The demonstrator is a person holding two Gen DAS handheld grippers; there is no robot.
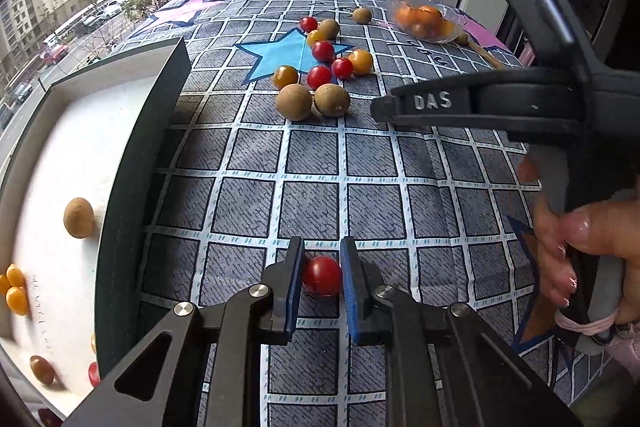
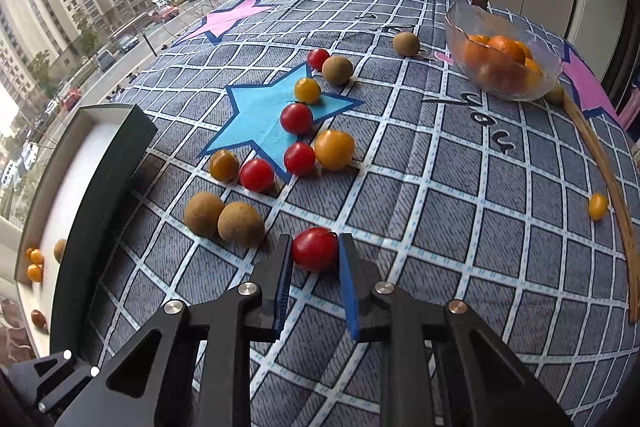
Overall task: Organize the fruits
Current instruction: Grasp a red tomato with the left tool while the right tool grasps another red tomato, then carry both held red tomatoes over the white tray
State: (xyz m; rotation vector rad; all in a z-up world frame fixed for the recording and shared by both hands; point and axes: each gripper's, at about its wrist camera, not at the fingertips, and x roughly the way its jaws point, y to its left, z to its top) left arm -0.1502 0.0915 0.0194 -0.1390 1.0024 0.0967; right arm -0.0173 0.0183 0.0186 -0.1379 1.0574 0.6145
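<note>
My left gripper is shut on a red cherry tomato, both blue pads against its sides, low over the checked cloth. In the right wrist view my right gripper is likewise shut on another red cherry tomato, just right of two brown longans. Seen from the left wrist, the right gripper reaches in side-on from the right, near the longan pair; its tomato is hidden there. A dark green box with a white floor lies at the left and holds a longan and yellow tomatoes.
Loose red and yellow tomatoes and longans sit around the blue star. A glass bowl of orange fruit stands at the back right, with a curved wooden strip and one yellow tomato at the right. A hand holds the right gripper's handle.
</note>
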